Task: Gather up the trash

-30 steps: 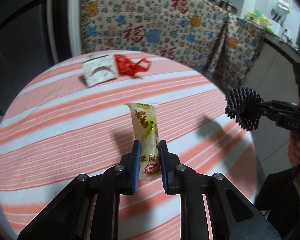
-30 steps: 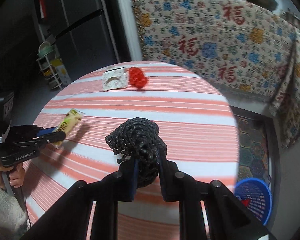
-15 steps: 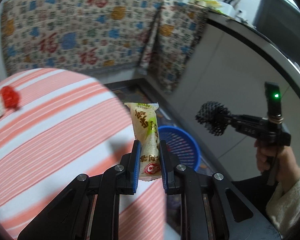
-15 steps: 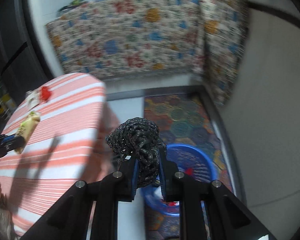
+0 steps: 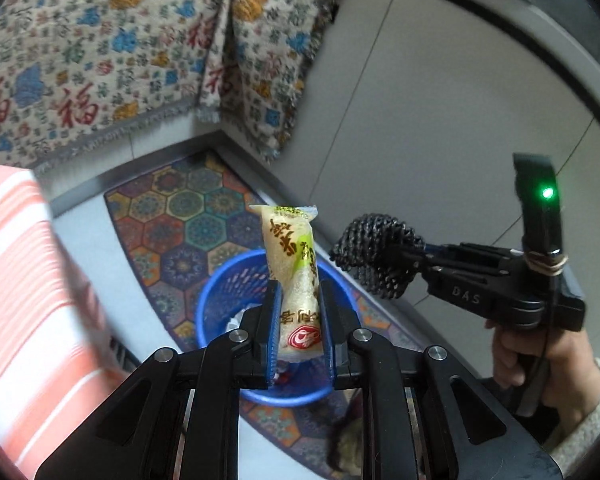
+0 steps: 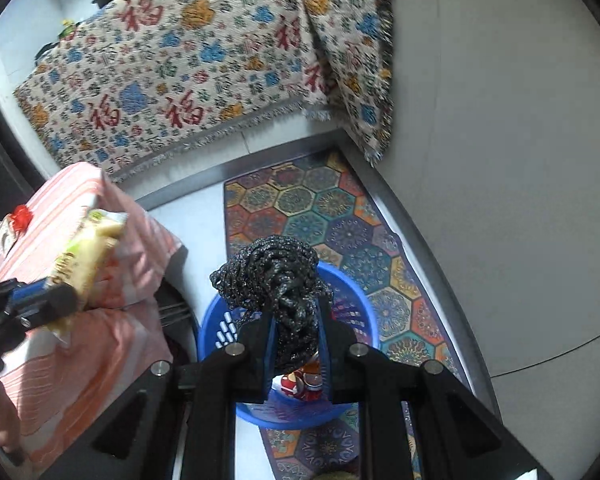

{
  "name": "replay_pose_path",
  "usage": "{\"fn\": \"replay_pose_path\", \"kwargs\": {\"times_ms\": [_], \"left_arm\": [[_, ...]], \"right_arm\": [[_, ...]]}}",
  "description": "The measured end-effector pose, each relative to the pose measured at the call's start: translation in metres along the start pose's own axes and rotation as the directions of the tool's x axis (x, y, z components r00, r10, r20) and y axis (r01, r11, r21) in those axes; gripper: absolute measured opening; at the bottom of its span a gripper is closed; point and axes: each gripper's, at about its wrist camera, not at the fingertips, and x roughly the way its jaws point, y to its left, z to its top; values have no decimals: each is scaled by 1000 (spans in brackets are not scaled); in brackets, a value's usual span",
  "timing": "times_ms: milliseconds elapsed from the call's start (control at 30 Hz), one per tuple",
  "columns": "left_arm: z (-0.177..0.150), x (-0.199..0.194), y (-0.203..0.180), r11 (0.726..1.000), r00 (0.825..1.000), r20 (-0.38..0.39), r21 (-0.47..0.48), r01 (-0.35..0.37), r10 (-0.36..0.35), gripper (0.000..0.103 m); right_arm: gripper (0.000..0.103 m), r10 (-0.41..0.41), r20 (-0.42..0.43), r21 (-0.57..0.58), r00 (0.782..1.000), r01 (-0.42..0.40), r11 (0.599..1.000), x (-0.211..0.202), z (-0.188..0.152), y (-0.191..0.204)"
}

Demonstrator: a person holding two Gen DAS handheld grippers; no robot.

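Note:
My left gripper (image 5: pixel 298 300) is shut on a pale yellow snack wrapper (image 5: pixel 294 260), which stands upright between the pads. Below it on the floor sits a blue plastic basket (image 5: pixel 224 292) with some litter inside. My right gripper (image 6: pixel 296 316) is shut on a black crumpled mesh wad (image 6: pixel 274 280) and hangs over the same blue basket (image 6: pixel 354 300). In the left wrist view the right gripper (image 5: pixel 414 258) with the mesh wad (image 5: pixel 374 256) is to the right of the basket. In the right wrist view the left gripper (image 6: pixel 66 298) holds the wrapper (image 6: pixel 88 252) at the left.
The round table with the orange striped cloth (image 5: pixel 24 280) stands left of the basket; a red scrap (image 6: pixel 20 214) and a white piece (image 6: pixel 4 236) lie on it. A patterned mat (image 6: pixel 320 208) lies under the basket. A draped patterned cloth (image 6: pixel 180 60) and a grey wall (image 5: pixel 440 120) close the corner.
Both grippers swung off the table to the right and down toward the blue basket, each keeping its load. The basket now sits right below both.

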Motion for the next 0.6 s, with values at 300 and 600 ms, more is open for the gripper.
{"fn": "replay_pose_path", "kwargs": {"times_ms": [300, 600], "left_arm": [[-1, 56, 5, 1000, 998, -61, -4, 23, -23, 17], [0, 81, 12, 999, 996, -87, -39, 20, -23, 18]], "right_arm": [[18, 8, -51, 53, 999, -5, 999, 35, 1, -24], [21, 2, -105, 65, 994, 5, 998, 65, -1, -30]]}}
